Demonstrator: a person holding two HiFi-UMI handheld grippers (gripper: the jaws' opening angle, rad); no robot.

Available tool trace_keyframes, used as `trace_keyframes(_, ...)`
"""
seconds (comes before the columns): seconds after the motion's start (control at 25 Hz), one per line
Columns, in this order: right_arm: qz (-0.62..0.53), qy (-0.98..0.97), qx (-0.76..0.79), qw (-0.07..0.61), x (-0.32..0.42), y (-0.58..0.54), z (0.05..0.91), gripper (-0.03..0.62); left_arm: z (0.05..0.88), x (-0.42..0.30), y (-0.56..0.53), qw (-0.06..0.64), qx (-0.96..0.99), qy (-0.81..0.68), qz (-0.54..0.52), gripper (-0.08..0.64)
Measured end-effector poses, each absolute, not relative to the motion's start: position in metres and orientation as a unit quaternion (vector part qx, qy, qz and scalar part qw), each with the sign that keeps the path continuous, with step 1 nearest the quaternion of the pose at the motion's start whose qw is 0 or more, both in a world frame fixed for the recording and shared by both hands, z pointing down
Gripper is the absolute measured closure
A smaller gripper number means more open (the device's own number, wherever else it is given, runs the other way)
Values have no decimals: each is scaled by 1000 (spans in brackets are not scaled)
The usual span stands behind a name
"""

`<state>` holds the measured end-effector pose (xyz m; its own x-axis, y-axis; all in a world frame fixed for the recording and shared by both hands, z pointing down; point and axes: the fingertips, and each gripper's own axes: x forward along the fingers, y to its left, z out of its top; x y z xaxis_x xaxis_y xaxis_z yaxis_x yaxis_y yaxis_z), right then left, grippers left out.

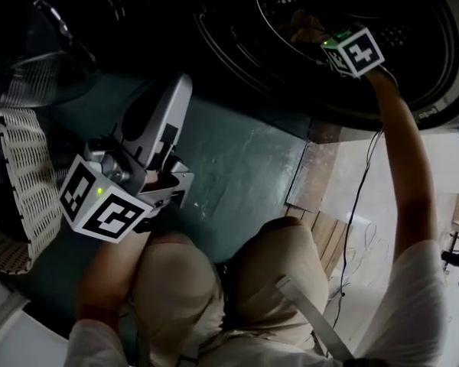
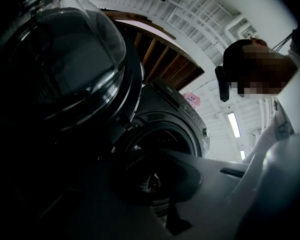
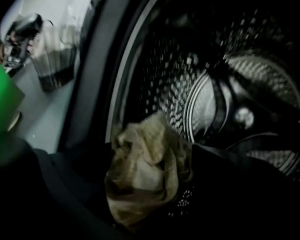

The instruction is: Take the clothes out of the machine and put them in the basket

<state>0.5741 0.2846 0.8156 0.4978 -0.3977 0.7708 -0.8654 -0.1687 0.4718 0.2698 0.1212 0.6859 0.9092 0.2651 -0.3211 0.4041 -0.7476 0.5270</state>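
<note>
My right gripper (image 1: 321, 40) reaches into the washing machine's dark drum (image 1: 413, 44) at the top right. It is shut on a bunched tan cloth (image 3: 145, 169), which hangs just inside the drum's rim (image 3: 120, 84). The same cloth (image 1: 306, 26) peeks out beside the gripper's marker cube. The left gripper (image 1: 182, 86) is held low at the left, above my knee. It points up towards the machine, shut and holding nothing. The white perforated basket (image 1: 19, 182) stands at the far left, beside the left gripper.
The machine's round glass door (image 2: 65, 59) hangs open at the upper left, close above the left gripper. A black cable (image 1: 359, 197) runs down from the right arm. Dark green floor (image 1: 237, 167) lies between the machine and my knees.
</note>
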Motion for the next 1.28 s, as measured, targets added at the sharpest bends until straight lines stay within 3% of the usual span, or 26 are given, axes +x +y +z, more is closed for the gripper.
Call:
trace_keyframes(0.24, 350, -378, 717, 469, 627, 298, 859, 86, 693, 259, 118, 285, 938, 166, -104, 546)
trace_keyframes(0.52, 391, -363, 679, 504, 649, 295, 895, 83, 689, 236, 95, 260, 950, 140, -104, 546)
trace_keyframes(1.08, 381, -347, 667, 539, 649, 290, 909, 87, 688, 237, 103, 253, 950, 149, -106, 546)
trace_keyframes(1.2, 378, -343, 664, 546, 645, 288, 908, 240, 687, 235, 106, 246, 952, 151, -102, 546)
trace_keyframes(1.28, 367, -340, 668, 551, 644, 286, 903, 300, 687, 235, 106, 245, 952, 150, -102, 546)
